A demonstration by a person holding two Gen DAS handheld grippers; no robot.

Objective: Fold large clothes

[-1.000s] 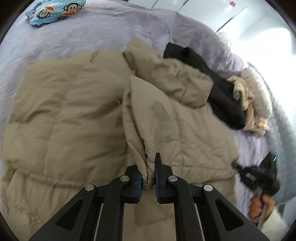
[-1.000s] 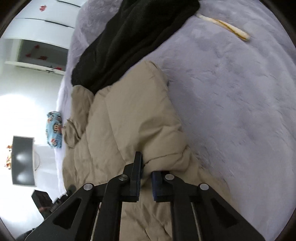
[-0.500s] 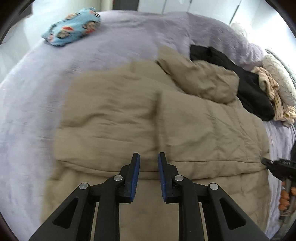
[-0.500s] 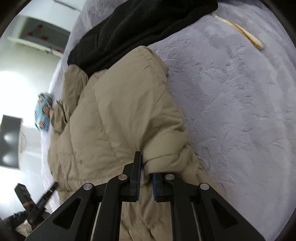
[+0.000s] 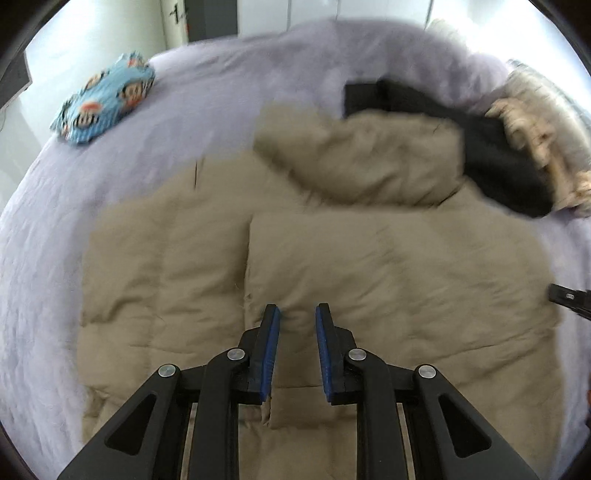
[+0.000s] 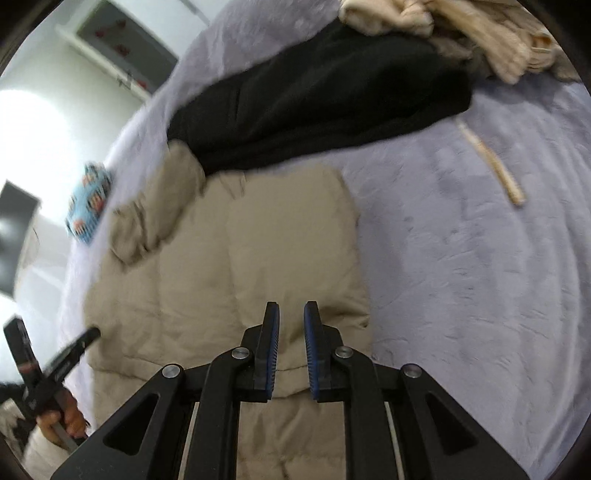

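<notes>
Lavender plush bed [image 5: 229,96] fills both views, soft blur throughout. Nearest, left gripper [image 5: 297,314] hovers over the tan puffer jacket [image 5: 388,266], jaws parted a narrow gap, nothing between them; they have just been opening. Right gripper [image 6: 291,312] likewise: jaws slightly apart, empty, just opened, above the jacket's right edge [image 6: 295,236]. Jacket lies spread flat mid-bed, one panel folded over the middle, hood or sleeve bunched at the far end; near hem cut off behind the gripper frames. Right gripper's tip pokes in at the left view's right edge [image 5: 567,299]. Left hand [image 6: 64,413] partly cropped in the right view. Beyond: black garment [image 6: 325,92] touching the jacket, cream knit pile [image 6: 480,33] cut off at the frame edge, cream strap [image 6: 495,166], blue cartoon-print item [image 5: 107,99], blurred.
</notes>
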